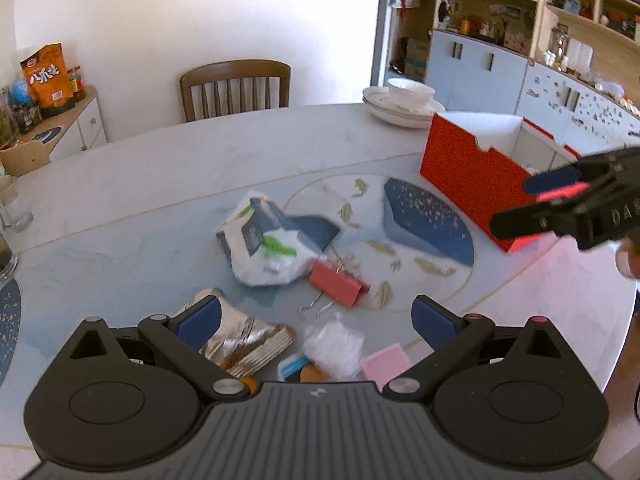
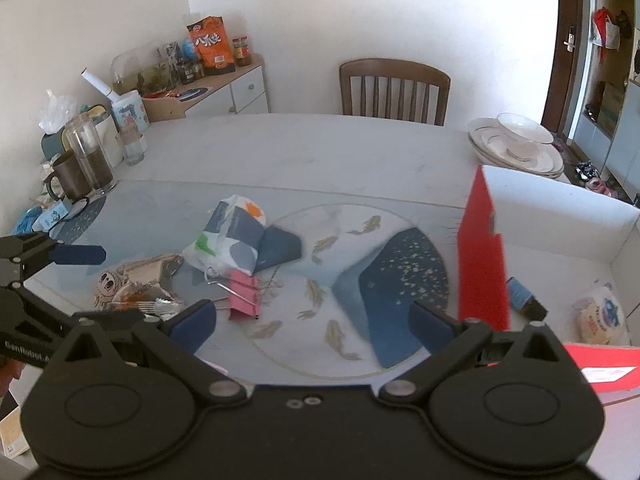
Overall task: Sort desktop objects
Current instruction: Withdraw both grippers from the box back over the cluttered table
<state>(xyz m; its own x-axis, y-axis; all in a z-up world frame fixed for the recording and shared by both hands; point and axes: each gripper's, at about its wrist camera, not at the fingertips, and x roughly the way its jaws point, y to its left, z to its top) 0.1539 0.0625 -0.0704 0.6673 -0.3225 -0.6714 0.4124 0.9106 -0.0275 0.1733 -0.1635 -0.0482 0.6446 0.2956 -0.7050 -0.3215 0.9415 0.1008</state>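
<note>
1. Left gripper (image 1: pixel 316 320) hung low over the clutter near the desk's front edge; jaws spread wide, nothing held. The blue pads looked flat and rubbery.
2. Right gripper (image 2: pixel 312 322) hung over the round fish-patterned mat (image 2: pixel 360 280), beside the red box (image 2: pixel 482 264); jaws wide apart, empty.
3. Desk (image 1: pixel 200 168): pale, smooth, marble-like surface.
4. Loose items lay clustered left of the mat's centre:
   - a soft crumpled plastic pouch (image 1: pixel 264 240), white with grey, green and orange print;
   - a pink binder clip (image 1: pixel 338 282) with wire handles, touching the pouch's near corner;
   - a crinkled silver foil wrapper (image 1: pixel 240 336) under the left gripper's left finger;
   - a clear crumpled plastic piece (image 1: pixel 334 344) and a flat pink square pad (image 1: pixel 386 364) just ahead of the left gripper's body.
5. The red box was rectangular and open-topped, cardboard-like, white inside, at the desk's right side. In the right wrist view it held a small blue-and-black carton (image 2: pixel 524 298) and a rounded white packet (image 2: pixel 600 316) with blue and red print.
6. Stacked white plates with a bowl (image 2: pixel 520 140) on top stood beyond the box.
</note>
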